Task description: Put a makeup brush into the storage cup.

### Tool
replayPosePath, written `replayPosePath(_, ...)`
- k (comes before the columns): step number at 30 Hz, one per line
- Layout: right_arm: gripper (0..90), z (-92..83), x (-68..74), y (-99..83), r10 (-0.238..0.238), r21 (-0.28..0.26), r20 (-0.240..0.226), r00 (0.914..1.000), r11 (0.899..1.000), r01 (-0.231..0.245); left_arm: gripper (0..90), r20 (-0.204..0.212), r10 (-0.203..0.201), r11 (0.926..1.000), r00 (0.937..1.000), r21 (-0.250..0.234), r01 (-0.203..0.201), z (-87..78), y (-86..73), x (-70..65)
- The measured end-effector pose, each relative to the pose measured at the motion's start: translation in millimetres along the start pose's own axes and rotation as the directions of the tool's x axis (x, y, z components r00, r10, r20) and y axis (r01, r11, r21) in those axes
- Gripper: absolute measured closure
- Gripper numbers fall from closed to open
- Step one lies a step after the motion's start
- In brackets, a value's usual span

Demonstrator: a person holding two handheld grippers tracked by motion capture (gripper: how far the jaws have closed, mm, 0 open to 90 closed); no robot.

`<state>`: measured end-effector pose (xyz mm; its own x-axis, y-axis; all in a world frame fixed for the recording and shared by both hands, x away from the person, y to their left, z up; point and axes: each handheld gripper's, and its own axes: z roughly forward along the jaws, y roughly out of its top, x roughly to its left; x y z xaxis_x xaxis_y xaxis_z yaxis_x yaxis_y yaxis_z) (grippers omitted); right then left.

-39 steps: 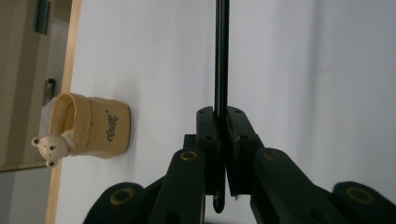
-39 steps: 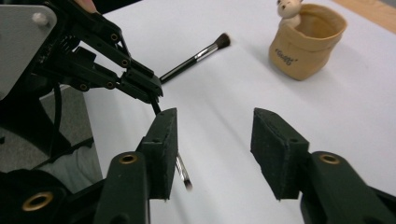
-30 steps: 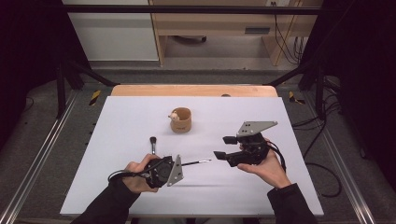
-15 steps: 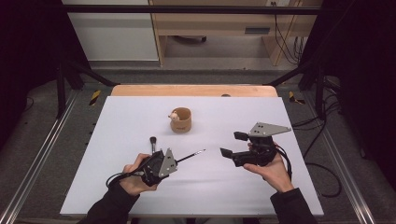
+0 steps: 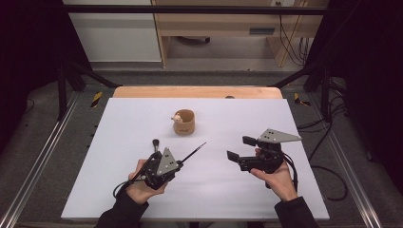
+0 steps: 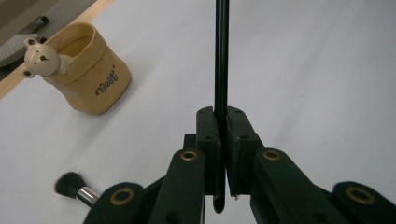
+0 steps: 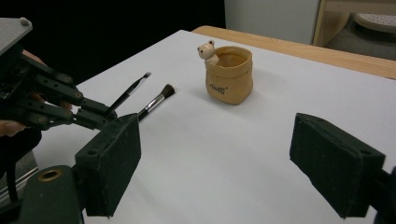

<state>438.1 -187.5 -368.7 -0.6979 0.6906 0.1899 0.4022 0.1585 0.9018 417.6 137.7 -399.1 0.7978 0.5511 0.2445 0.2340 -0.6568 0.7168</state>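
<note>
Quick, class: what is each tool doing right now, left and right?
Left tool: closed on the thin black brush handle.
Right tool: open, nothing between its jaws, which have just been opening.

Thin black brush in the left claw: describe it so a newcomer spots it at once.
On the white table, go below the tan bear pot to the left claw. The thin black brush juts from it with a pointed tip; the fluffy-headed brush lies loose alongside.
</note>
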Motion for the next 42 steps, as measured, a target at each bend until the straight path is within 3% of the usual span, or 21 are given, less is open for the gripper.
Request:
replayPosePath(3, 17.4, 2.9, 1.7, -3.0, 0.034, -0.020, -0.012, 0.9994, 0.999, -0.034, 84.9, 0.003, -0.045, 0.9987, 0.9990, -0.022, 0.045, 1.6, -0.5, -1.4)
replayPosePath(9, 18.0, 9.0, 5.5, -6.3, 0.045, -0.028, -0.023, 0.9987, 0.999, -0.045, 84.9, 0.004, -0.112, 0.9918, 0.9937, -0.061, 0.112, 3.6, -0.6, -2.4)
replayPosePath(18, 19.4, 19.7, 12.8, -8.5, 0.075, -0.052, -0.057, 0.9955, 0.996, -0.078, 84.9, 0.000, -0.165, 0.9822, 0.9862, -0.090, 0.165, 6.7, 2.1, -3.2)
replayPosePath(19, 19.9, 22.3, 14.8, -8.6, 0.084, -0.056, -0.067, 0.9942, 0.995, -0.088, 84.9, -0.005, -0.186, 0.9774, 0.9826, -0.103, 0.184, 8.6, 3.0, -4.9)
replayPosePath(29, 22.1, 34.8, 23.4, -7.2, 0.112, -0.077, -0.095, 0.9892, 0.990, -0.120, 84.9, -0.007, -0.233, 0.9644, 0.9724, -0.130, 0.230, 13.6, 8.1, -11.6)
replayPosePath(32, 24.0, 38.2, 25.0, -6.7, 0.139, -0.098, -0.106, 0.9846, 0.984, -0.149, 84.9, -0.010, -0.247, 0.9600, 0.9690, -0.139, 0.243, 15.2, 9.8, -14.0)
replayPosePath(38, 26.7, 42.1, 24.7, -7.0, 0.170, -0.119, -0.114, 0.9789, 0.976, -0.183, 84.9, -0.012, -0.288, 0.9459, 0.9576, -0.160, 0.282, 19.7, 14.4, -17.7)
replayPosePath(42, 27.6, 44.6, 25.1, -7.5, 0.186, -0.124, -0.124, 0.9748, 0.972, -0.201, 84.9, -0.013, -0.294, 0.9442, 0.9558, -0.160, 0.288, 21.8, 16.0, -19.6)
